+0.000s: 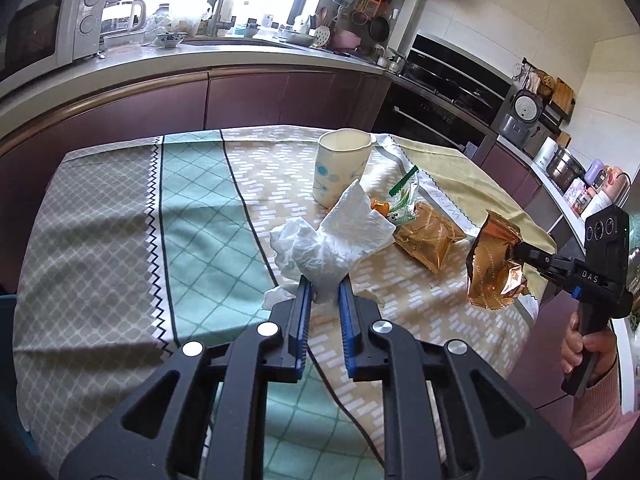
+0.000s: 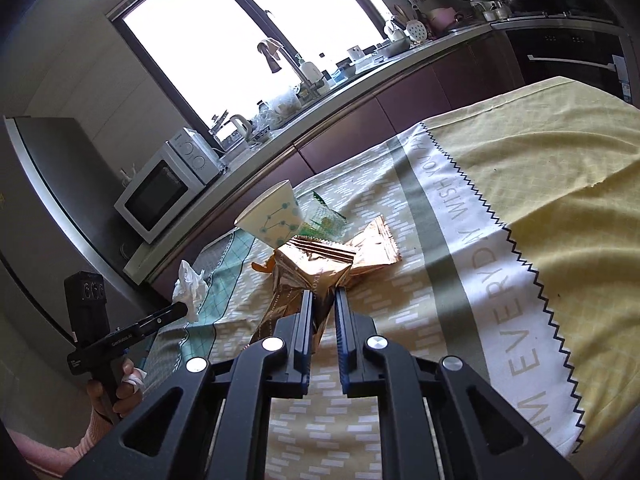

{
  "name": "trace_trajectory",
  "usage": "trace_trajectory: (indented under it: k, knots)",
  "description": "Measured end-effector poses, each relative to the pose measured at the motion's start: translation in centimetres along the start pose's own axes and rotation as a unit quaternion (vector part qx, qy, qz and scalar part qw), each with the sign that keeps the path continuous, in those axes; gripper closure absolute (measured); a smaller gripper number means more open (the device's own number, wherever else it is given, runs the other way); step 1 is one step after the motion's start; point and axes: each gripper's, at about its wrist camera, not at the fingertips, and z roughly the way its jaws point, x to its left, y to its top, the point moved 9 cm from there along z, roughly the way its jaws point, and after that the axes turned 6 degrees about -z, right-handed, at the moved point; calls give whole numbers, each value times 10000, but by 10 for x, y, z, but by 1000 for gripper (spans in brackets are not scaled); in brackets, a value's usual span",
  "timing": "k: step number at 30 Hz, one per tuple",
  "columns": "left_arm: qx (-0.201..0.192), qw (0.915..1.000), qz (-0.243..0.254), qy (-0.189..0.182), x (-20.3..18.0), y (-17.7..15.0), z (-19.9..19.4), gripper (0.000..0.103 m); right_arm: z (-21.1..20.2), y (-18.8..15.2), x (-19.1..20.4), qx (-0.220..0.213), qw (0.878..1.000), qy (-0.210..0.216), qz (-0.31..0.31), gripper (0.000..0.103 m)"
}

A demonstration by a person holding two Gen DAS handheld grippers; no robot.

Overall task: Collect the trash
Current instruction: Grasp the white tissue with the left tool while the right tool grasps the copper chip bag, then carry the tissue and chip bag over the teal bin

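Holding trash in both: left gripper point(image 1: 325, 288) clamped on tissue point(image 1: 332, 244); right gripper point(image 2: 322, 300) clamped on wrapper point(image 2: 308, 276); next, carry both to a bin, none visible.

- The right gripper point(image 2: 323, 300) has its jaws closed on a crumpled gold foil wrapper point(image 2: 304, 276), which is raised off the tablecloth point(image 2: 520, 184).
- Just beyond the pinched wrapper, a second gold foil wrapper point(image 2: 374, 246) lies flat on the cloth.
- Further ahead stands a white paper cup point(image 2: 274, 216) with blue dots; a green-printed clear packet point(image 2: 326, 220) lies right beside it.
- Far to the gripper's left, the left gripper point(image 2: 180, 308) grips a crumpled white tissue point(image 2: 188, 284).
- The left hand point(image 2: 120, 392) wraps its handle.
- Past the table, a white microwave point(image 2: 168, 188) sits on the counter.
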Motion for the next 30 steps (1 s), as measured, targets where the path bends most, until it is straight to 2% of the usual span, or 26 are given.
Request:
trace_trajectory:
  k: [9,16,22,30]
  knots:
    - [-361,9990,-186,203,31,-12,-66,89,39,-3,83,287,9950,818,-489,93]
    - [-650,9940,-520,712,88,-28,-125,89,83,-9,163,615,9824,1504,-917,93]
    - [-890,9821,-986,1333,156,-43,-177,89,123,-14,237,872,9652,2064,-1345,93]
    - [-955,9614,-1473,2119,246,-62,-223,89,177,-32,324,1254,9439,2458,-1815,93]
